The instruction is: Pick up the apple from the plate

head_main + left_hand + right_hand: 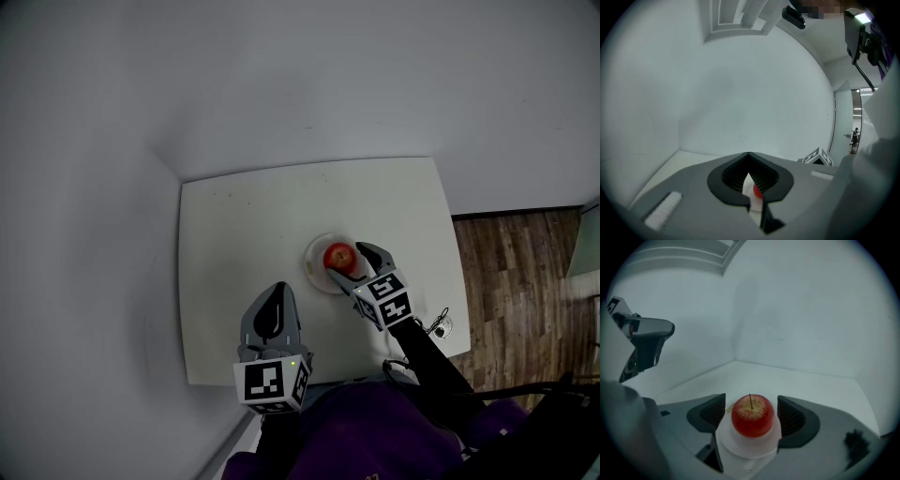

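Note:
A red apple (339, 256) sits upright on a small white plate (313, 273) in the middle of the white table (244, 234). My right gripper (352, 263) is open, one jaw on each side of the apple, and the pads are clear of it. In the right gripper view the apple (752, 416) stands between the dark pads (794, 418) on the plate (749, 450). My left gripper (279, 289) is shut and empty, nearer the table's front edge, left of the plate. Through a slit below its closed tips (748, 153) a sliver of apple (757, 191) shows.
The table stands in a corner of white walls, with wooden floor (525, 272) to its right. A small round object with a cable (441, 327) lies at the table's front right corner. The person's purple sleeve (375, 431) is at the bottom.

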Tool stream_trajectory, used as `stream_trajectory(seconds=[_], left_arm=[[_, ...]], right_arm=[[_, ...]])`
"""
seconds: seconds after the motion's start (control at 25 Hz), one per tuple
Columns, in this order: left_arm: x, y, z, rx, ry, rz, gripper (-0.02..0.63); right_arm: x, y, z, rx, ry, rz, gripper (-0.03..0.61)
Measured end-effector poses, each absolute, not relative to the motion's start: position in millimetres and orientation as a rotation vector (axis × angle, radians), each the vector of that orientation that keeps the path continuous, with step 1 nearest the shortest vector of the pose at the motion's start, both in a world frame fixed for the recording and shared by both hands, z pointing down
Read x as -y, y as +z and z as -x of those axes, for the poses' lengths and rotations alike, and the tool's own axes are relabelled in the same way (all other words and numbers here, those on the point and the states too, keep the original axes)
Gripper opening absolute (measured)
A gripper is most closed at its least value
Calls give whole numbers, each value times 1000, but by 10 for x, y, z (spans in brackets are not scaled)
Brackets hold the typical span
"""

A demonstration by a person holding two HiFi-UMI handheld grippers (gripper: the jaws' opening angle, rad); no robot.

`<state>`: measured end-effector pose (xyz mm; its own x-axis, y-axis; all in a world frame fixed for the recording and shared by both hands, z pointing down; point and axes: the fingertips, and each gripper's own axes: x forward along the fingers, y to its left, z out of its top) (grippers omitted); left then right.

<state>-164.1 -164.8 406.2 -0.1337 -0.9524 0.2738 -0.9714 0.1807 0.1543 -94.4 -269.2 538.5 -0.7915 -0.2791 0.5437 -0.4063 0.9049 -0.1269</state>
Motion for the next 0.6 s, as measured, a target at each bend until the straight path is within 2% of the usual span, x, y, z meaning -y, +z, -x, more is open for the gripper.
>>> stream_trajectory(seconds=[0.6], left_arm=[[1649, 4160, 1819, 2132, 82, -1826, 6]], right_arm=[[2694, 5740, 997, 2391, 290, -463, 345]])
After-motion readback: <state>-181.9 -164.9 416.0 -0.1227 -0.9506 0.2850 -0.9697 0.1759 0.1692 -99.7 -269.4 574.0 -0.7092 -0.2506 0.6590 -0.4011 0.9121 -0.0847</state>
